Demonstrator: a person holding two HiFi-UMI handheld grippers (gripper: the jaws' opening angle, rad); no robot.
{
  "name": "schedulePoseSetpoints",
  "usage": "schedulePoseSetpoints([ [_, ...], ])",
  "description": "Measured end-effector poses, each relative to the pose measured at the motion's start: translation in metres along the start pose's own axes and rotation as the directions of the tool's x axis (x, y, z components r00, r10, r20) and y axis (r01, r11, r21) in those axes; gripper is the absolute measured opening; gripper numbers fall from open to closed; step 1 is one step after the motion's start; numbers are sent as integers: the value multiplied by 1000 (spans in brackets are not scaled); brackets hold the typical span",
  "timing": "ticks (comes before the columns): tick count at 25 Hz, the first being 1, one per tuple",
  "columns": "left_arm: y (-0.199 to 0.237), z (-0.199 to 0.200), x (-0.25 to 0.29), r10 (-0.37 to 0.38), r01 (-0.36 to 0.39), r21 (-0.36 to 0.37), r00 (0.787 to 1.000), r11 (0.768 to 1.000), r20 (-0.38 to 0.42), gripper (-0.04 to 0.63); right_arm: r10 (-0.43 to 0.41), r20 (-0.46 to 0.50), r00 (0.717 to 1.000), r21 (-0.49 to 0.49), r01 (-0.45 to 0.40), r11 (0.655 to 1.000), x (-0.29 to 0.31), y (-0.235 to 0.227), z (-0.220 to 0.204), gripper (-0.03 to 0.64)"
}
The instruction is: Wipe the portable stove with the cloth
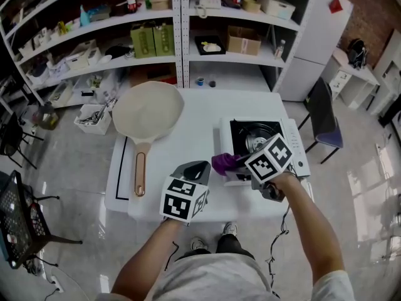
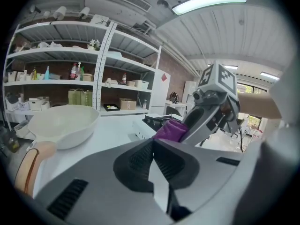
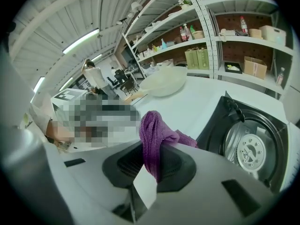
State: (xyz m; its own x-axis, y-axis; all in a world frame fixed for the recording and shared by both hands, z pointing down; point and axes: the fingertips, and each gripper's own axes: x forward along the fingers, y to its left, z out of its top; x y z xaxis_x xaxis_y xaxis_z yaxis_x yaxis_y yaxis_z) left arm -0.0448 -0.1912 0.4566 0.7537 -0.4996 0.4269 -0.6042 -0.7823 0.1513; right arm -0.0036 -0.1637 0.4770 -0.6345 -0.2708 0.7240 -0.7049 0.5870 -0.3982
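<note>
Right gripper view, jaws: clamped on a fold of the purple cloth (image 3: 153, 134), pinched near its middle, with a loop standing up ahead of the tips and a tail trailing to the right.
Right gripper (image 3: 151, 167): aimed along the left side of the portable stove (image 3: 213, 125); judged a hold that offers a bunched, padded face for rubbing instead of a loose corner.
Cloth position: at the stove's near-left corner in the head view, just beside the black burner well; contact with the stove surface not readable in any view.
Burner (image 3: 251, 153): bare, nothing standing on it, so open to the wipe.
Left gripper (image 2: 151, 159): jaws together with nothing between them; low over the near edge of the table, apart from the stove, probably kept out of the wiping path.
Frying pan (image 1: 148, 110): cream, pinkish handle pointing toward the person, on the left half of the white table (image 1: 194, 137), well apart from the stove and leaving its top free.
Shelves (image 1: 182, 36): behind the table, stacked with boxes and bottles, no part in the task.
Stage: judged at or near the start of wiping, cloth gripped and brought to the stove's edge.
</note>
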Motion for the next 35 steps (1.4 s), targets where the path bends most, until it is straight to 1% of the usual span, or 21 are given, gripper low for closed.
schedulePoseSetpoints([
  [3,4,3,-2,7,-7,-5,1000,1000,9,5,25,29,999,3,-25,1000,1,8,3,61],
  [5,6,6,-4,10,-10,-5,1000,1000,16,5,13,55,998,6,-14,1000,-1,9,5,61],
  [8,7,14,-6,14,-14,-4,999,1000,33,5,6,159,987,24,-10,1000,-16,14,19,61],
  [10,9,20,-7,18,-18,-3,999,1000,45,5,3,238,971,39,-12,999,-30,18,30,61],
  [12,10,25,-7,23,-23,-1,998,1000,54,5,-18,299,954,46,4,999,-43,19,36,61],
  [15,5,34,-4,22,-22,5,998,1000,66,5,-67,394,917,69,43,997,-70,16,43,61],
  [19,-8,45,3,20,-21,15,997,1000,74,5,-161,504,848,129,110,985,-114,2,44,61],
  [22,-17,51,11,30,-31,17,997,999,73,5,-205,562,801,167,133,977,-144,-9,37,61],
  [24,-24,56,17,40,-42,15,996,999,77,5,-232,587,776,181,154,971,-161,-17,29,61],
  [29,-44,70,31,68,-70,15,993,997,97,5,-326,612,721,201,257,945,-199,-42,6,61],
  [32,-56,79,39,89,-92,22,991,996,104,5,-353,636,686,212,285,935,-219,-56,-4,61],
  [35,-64,80,45,114,-117,30,988,993,101,5,-399,646,650,206,356,912,-232,-70,-16,61],
])
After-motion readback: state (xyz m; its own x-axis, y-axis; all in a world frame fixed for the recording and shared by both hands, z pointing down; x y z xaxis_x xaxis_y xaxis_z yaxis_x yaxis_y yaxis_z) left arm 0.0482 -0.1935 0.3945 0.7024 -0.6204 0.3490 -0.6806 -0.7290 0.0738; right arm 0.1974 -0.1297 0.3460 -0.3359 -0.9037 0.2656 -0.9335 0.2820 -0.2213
